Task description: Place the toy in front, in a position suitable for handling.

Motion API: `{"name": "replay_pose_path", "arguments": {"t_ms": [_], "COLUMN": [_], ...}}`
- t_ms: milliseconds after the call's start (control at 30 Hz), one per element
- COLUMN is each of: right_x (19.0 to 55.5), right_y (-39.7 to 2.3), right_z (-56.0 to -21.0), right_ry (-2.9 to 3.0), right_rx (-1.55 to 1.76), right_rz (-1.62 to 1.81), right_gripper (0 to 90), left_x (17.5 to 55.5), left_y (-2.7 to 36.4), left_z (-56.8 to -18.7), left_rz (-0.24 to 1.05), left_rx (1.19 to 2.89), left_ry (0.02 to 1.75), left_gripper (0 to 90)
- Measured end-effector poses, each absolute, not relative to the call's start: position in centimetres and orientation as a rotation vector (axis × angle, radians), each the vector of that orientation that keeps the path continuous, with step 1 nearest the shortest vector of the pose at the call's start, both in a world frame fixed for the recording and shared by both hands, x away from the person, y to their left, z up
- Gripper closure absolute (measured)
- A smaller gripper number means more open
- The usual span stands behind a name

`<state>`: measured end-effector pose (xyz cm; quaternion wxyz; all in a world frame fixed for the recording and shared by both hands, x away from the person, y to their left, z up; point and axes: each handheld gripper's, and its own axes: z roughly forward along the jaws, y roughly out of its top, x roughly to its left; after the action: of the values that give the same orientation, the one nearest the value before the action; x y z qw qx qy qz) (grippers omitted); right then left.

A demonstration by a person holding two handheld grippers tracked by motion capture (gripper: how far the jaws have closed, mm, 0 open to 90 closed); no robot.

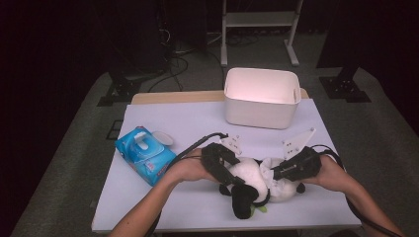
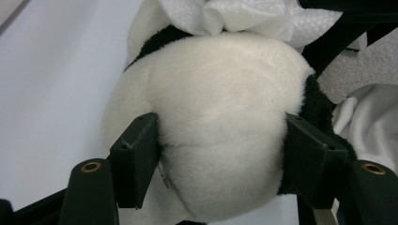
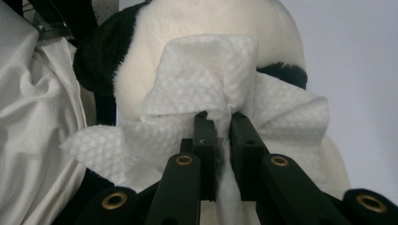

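Plush panda [image 1: 257,180] lies on the counter [image 1: 197,123] nearer the person than the white bin [image 1: 262,96], head toward the near edge. Left claw [image 2: 220,154] straddles its rounded white body, jaws wide and pressing the fur. Right claw [image 3: 221,124], nearly closed, pinches a wipe [image 3: 206,89] against the panda's other side

Dark lab: cables [image 1: 173,64], stand feet [image 1: 116,91].
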<state>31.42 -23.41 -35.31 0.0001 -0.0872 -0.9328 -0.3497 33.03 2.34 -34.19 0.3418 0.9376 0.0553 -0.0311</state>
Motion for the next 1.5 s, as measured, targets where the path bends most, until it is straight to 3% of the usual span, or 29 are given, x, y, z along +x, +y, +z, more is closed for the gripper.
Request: {"name": "replay_pose_path", "arguments": {"t_ms": [700,867,1200,1500], "right_x": [30.4,30.8,31.6,31.3], "right_y": [-25.2,-23.4,-16.7,-19.1], "right_z": [-35.9,-34.8,-33.2,-33.4], "right_ry": [-2.931,-2.882,-2.911,-2.922], "right_rx": [-0.336,-0.276,-0.075,-0.139], "right_rz": [-1.189,-1.305,-1.224,-1.209], "right_gripper": [82.0,82.2,82.3,82.3], "left_x": [34.1,33.3,32.2,31.4], "left_y": [0.5,1.4,2.4,2.6], "left_z": [-33.2,-33.9,-34.8,-35.1], "left_rz": [0.010,0.008,0.008,0.005], "left_rx": [2.468,2.425,2.390,2.375], "left_ry": [0.103,0.094,0.103,0.105], "left_gripper": [33.0,32.6,26.9,27.0]}}
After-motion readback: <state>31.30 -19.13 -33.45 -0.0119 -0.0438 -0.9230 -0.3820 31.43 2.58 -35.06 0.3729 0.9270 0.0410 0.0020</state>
